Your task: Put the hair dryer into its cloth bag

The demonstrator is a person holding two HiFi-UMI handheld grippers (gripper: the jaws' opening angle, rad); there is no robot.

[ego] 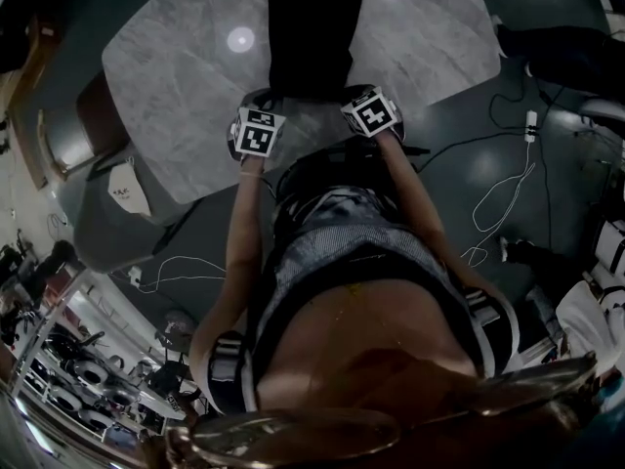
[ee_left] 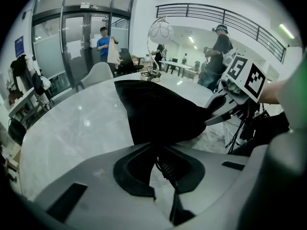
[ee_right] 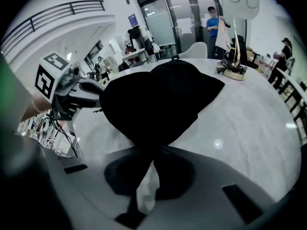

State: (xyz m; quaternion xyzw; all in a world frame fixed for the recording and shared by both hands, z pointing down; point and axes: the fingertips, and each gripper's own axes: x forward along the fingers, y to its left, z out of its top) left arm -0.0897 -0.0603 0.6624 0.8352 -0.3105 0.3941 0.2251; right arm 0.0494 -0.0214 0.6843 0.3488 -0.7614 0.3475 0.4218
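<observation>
Dim head view, ceiling-light glare spots on marble table [ego: 176,66], bright gripper views, strong fisheye edges, dark corners.

- I'm seeing a grey marble table [ego: 176,76] carrying a globe-topped ornament [ee_right: 235,13].
- A white chair [ee_left: 97,74] is standing at its edge.
- Cables [ego: 485,206] are trailing over the floor [ego: 459,174].
- A person [ee_left: 103,42] is standing by glass doors [ee_left: 72,47].
</observation>
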